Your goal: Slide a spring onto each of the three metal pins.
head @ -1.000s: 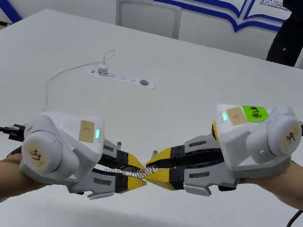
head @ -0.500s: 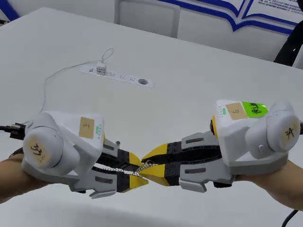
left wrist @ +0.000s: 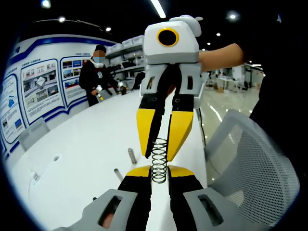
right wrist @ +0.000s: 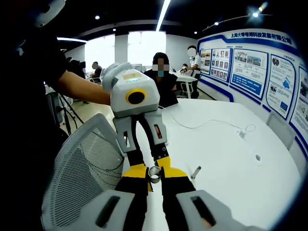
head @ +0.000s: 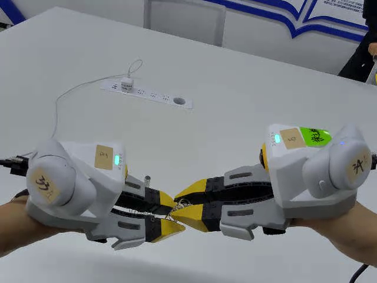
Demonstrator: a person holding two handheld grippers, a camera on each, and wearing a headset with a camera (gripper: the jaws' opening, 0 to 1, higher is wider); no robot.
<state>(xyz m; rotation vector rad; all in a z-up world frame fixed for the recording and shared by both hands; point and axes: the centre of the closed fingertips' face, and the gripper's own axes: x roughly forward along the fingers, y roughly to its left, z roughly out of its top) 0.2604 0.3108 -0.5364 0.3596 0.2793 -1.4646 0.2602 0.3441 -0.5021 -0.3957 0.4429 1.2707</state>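
Table [head: 235, 106], lower centre: spring [left wrist: 159, 161] is clamped by left gripper [head: 174, 216] and right gripper [head: 178, 207], squished shorter than before, so pins [left wrist: 130, 155] stay unthreaded.

white left gripper [head: 177, 216], right gripper [head: 175, 206], yellow-tipped jaws

Head view: even, bright light from above on the white table [head: 235, 118], with soft, faint shadows at its near edge. Gripper views: dark ceiling above the table, ceiling strip lights [right wrist: 164, 14] blown out, tabletop washed near-white. Heavy fisheye bending toward the edges. Background beyond the table soft; spring [left wrist: 159, 161] sharp.
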